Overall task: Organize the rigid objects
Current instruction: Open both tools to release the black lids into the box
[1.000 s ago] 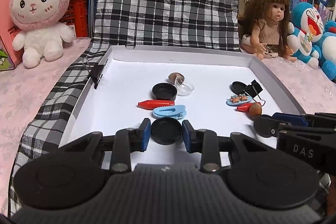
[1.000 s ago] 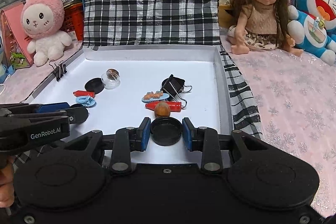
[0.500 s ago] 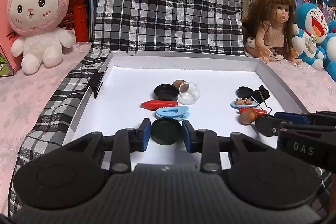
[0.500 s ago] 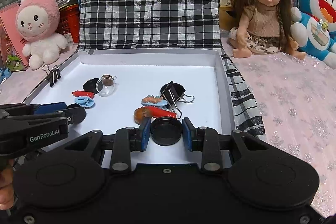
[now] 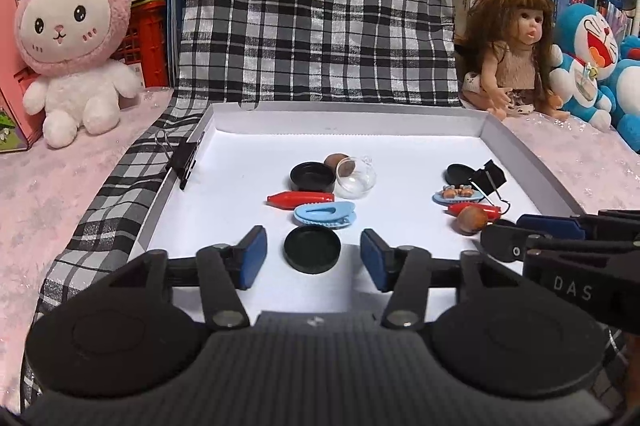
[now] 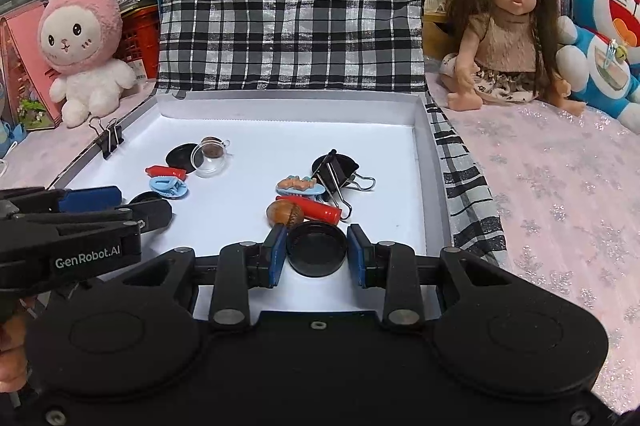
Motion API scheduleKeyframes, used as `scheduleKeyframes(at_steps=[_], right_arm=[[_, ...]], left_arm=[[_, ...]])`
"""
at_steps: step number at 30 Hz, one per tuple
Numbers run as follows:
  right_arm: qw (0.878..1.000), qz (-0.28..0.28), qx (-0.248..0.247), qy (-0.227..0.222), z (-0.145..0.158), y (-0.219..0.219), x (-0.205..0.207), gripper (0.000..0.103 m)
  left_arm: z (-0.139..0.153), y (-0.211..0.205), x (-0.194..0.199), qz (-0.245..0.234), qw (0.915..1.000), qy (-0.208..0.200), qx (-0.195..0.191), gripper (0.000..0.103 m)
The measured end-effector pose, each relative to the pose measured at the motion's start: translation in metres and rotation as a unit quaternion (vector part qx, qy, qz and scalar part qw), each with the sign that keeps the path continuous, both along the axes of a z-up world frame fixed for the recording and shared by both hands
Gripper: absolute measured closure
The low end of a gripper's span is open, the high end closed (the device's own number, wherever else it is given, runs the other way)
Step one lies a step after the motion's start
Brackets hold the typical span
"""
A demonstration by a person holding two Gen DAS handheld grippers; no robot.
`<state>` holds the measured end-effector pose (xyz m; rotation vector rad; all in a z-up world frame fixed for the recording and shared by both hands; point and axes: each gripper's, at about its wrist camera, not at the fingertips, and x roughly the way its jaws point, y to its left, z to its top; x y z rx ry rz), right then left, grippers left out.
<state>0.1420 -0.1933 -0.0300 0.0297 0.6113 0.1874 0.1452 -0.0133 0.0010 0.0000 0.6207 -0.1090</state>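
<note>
Caps and small toys lie in two loose groups in the white tray, largest risk first. The right gripper is clamped on a black cap right against the brown nut and red tube — lowering or releasing it there could, I judge, nudge the nut rolling and scatter that group, where the binder clip wires could also snag. The left gripper has just been opening; its jaws stand wide, pads clear of the other black cap, which lies flat between them just in front of the blue clip. Pulling back crookedly could drag a pad across that cap — knocking it into the clip.
</note>
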Motion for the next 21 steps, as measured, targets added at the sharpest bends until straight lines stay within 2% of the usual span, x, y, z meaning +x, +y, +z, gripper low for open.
scheduleKeyframes(at_steps=[9,13,14,15,21], right_arm=[[1.0,-0.001,-0.012,-0.024,0.009,0.0,-0.014,0.055],[0.999,-0.004,-0.013,-0.03,0.012,-0.003,-0.02,0.049],[0.999,-0.005,-0.012,-0.031,0.013,-0.004,-0.022,0.047],[0.999,-0.004,-0.012,-0.032,0.013,-0.005,-0.024,0.047],[0.999,-0.01,-0.015,-0.04,0.016,-0.01,-0.039,0.034]], left_arm=[[0.009,0.0,-0.01,-0.003,0.9999,-0.013,-0.002,0.014],[0.013,0.003,-0.016,-0.003,0.9999,-0.015,-0.007,0.009],[0.015,0.005,-0.018,-0.002,0.9998,-0.015,-0.008,0.002],[0.016,0.006,-0.021,0.0,0.9998,-0.017,-0.008,0.0],[0.024,0.015,-0.039,0.004,0.9995,-0.029,-0.014,0.0]])
